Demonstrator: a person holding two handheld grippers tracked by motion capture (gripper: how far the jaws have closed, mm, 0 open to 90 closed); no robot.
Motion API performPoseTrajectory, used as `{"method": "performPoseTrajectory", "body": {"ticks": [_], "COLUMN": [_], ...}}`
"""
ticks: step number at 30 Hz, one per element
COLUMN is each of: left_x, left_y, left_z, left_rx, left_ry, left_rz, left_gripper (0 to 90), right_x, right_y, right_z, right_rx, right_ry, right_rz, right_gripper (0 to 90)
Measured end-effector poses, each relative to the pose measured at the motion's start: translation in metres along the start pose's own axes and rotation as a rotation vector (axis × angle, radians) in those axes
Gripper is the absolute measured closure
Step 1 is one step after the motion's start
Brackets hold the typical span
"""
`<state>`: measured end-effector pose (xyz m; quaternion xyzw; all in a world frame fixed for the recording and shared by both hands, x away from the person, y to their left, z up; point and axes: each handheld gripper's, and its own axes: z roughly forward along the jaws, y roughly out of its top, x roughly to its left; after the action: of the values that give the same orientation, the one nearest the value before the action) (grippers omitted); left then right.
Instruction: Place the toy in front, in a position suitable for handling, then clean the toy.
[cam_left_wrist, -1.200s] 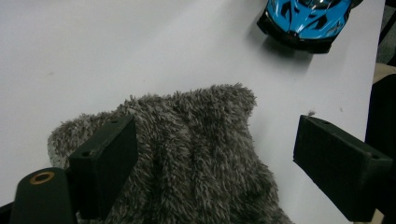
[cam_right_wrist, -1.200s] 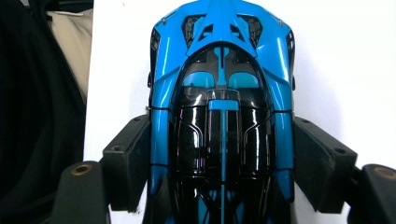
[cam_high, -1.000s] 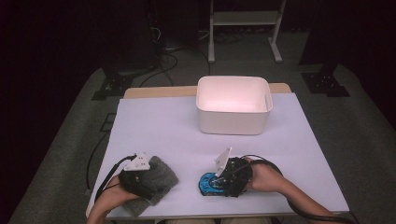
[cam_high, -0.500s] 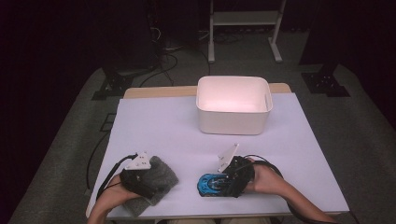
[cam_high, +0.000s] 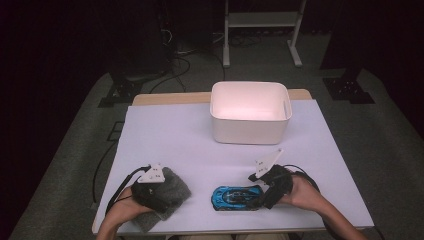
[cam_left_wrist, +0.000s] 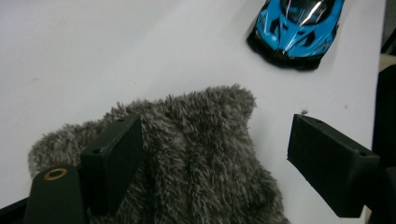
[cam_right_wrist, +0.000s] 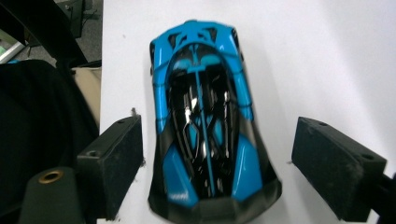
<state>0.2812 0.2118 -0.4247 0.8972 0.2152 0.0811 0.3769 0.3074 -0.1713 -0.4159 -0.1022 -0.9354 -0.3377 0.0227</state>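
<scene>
Toy car (cam_high: 236, 198), blue and black, sits in the lower middle of the high view on the white table (cam_high: 200, 145), with the right gripper (cam_high: 260, 196) at its right end, the left gripper (cam_high: 162, 192) over a grey furry cloth (cam_high: 172, 192) at lower left, and a white bin (cam_high: 250, 112) well apart at upper centre. In the left gripper view the released jaws straddle the cloth (cam_left_wrist: 187, 158), one pad sunk in the pile, so a close may snag only loose fluff. In the right gripper view the jaws have just been opening and stand clear on both sides of the car (cam_right_wrist: 205, 135); closing off-centre on its smooth, tapered body could make it roll or squirt out.
</scene>
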Motion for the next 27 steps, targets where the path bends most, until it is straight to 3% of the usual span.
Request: {"method": "performPoseTrajectory", "body": {"ticks": [5, 9, 12, 14, 16, 20, 24, 27], "left_x": [0.002, 0.004, 0.003, 0.001, -0.001, -0.005, -0.014, -0.019], "left_y": [0.001, 0.000, 0.002, 0.006, 0.009, 0.017, 0.035, 0.048], "left_z": [0.006, 0.018, 0.021, 0.020, 0.020, 0.019, 0.021, 0.024], "left_rx": [0.024, 0.109, 0.117, 0.106, 0.107, 0.062, -0.006, -0.027], "left_ry": [0.004, 0.024, 0.025, 0.037, 0.034, -0.006, -0.061, -0.090], "left_rz": [0.012, 0.026, 0.042, 0.065, 0.074, 0.082, 0.108, 0.131], "left_gripper": [26.4, 42.8, 54.5, 68.8, 73.6, 74.9, 75.1, 75.0], "right_x": [0.004, 0.006, 0.006, 0.006, 0.005, 0.006, 0.005, 0.006], "right_y": [-0.010, -0.018, -0.023, -0.026, -0.028, -0.030, -0.033, -0.035], "right_z": [-0.002, -0.004, -0.004, -0.004, -0.003, -0.002, -0.001, -0.001], "right_rx": [-0.016, -0.028, -0.038, -0.043, -0.043, -0.040, -0.044, -0.042], "right_ry": [-0.004, -0.014, -0.020, -0.018, -0.025, -0.020, -0.018, -0.024], "right_rz": [-0.001, 0.020, 0.027, 0.030, 0.031, 0.031, 0.027, 0.030], "right_gripper": [14.3, 14.1, 14.1, 14.1, 14.0, 14.0, 13.8, 13.8]}}
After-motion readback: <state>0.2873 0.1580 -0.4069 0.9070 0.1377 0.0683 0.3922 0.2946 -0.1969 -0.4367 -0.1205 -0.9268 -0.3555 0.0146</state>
